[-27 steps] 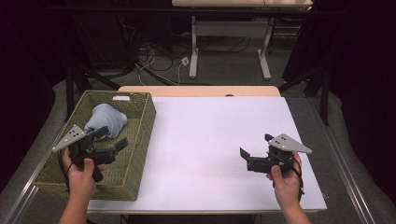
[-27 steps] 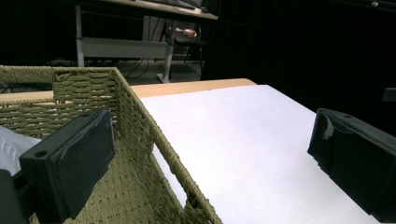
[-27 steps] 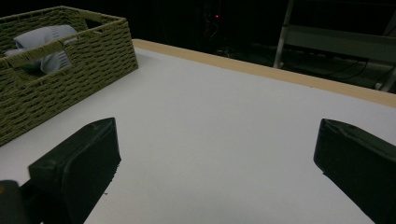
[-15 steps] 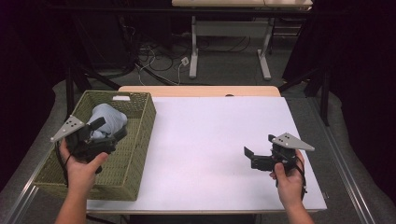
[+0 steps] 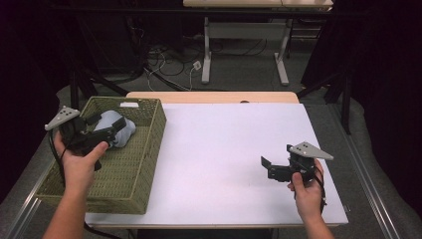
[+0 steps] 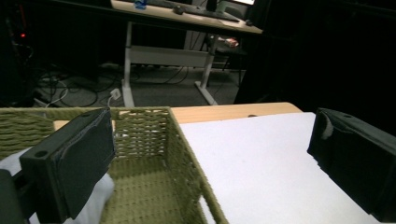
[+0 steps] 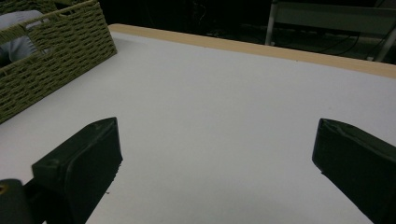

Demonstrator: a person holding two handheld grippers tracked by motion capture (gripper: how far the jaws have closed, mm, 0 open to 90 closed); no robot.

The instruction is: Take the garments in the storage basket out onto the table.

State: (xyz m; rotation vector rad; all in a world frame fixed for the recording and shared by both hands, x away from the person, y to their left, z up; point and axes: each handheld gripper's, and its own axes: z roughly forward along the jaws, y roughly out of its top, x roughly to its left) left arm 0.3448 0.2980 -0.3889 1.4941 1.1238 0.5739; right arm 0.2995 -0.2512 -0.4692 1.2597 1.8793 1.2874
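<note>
A pale blue-grey cloth [image 5: 123,130] lies bunched in the far part of a green woven basket [image 5: 155,142] at the table's left. My left gripper [image 5: 108,123] hovers over the basket just beside the cloth, held in a hand, its jaws wide open with nothing between them. In the left gripper view the gripper [image 6: 212,133] looks over the basket's wall [image 6: 140,130], with the cloth [image 6: 100,193] low beside the left jaw. My right gripper [image 5: 267,168] stands open over the white tabletop at the right, pointing left. The right gripper view shows its empty gripper [image 7: 215,144] above bare table, with the basket [image 7: 56,60] far off.
The white table [image 5: 224,144] has a wooden strip along its far edge. Beyond it stand a desk frame [image 5: 244,40] and loose cables [image 5: 164,59] on the floor. Dark curtains close in both sides.
My left gripper has lifted and drawn back towards the basket's far left, above the cloth. The right gripper has barely shifted.
</note>
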